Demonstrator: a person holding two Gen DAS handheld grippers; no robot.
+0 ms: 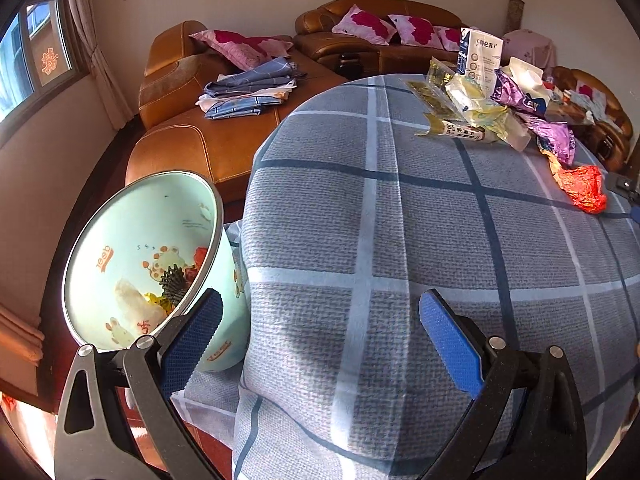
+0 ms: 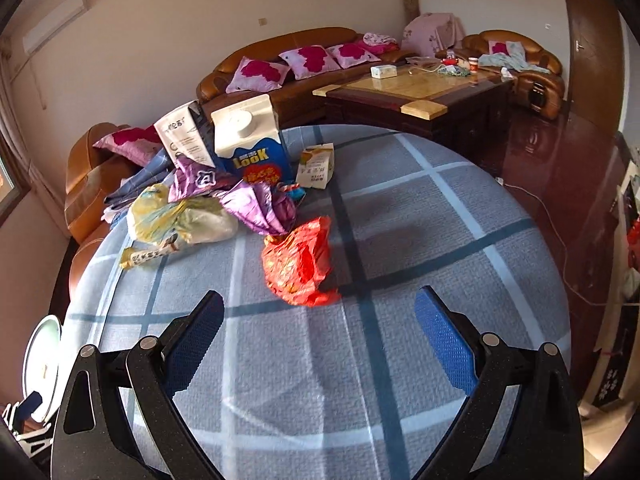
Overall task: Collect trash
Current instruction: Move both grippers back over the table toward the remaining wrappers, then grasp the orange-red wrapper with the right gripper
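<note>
Covering the round table, a checked cloth [image 2: 400,208] bears wrappers [image 2: 298,260].

Home living room: leather sofa [image 2: 280,46], cushions [image 2: 258,72]

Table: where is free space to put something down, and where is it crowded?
Free: the checked cloth right of the red bag, and between that bag and the right gripper. Crowded: the far left, around the cartons and wrappers.
</note>
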